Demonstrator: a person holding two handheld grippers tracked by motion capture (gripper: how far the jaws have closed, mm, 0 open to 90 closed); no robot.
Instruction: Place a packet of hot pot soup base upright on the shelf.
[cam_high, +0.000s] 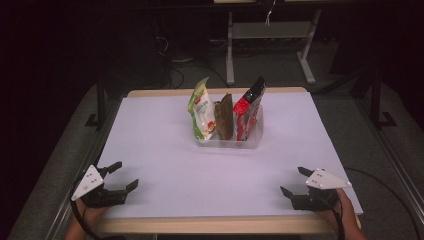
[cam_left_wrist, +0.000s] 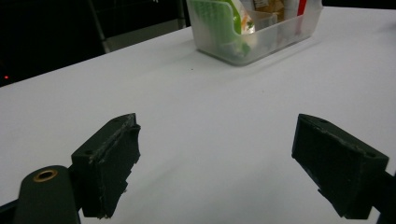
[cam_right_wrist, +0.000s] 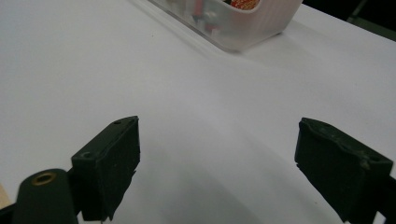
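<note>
Three upright snack pouches — one green (cam_high: 202, 109), one brown (cam_high: 224, 117), one red (cam_high: 248, 108) — fill a clear plastic bin (cam_high: 255, 137) near the table's (cam_high: 160, 150) far edge; both grippers, left (cam_high: 121, 176) and right (cam_high: 294, 181), rest released, empty, at the near corners.

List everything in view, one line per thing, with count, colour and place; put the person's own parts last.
clear bin: one, see-through plastic, far middle of the table.
green packet: one, green and white, upright at the bin's left end.
brown packet: one, brown, upright in the bin's middle.
red packet: one, red and black, upright at the bin's right end.
table: one, white top with a wood edge.
desk frame: one, grey, on the floor behind the table.
left gripper: one, black with a grey plate, near left corner, jaws open, nothing between.
right gripper: one, black with a grey plate, near right corner, jaws open, nothing between.
</note>
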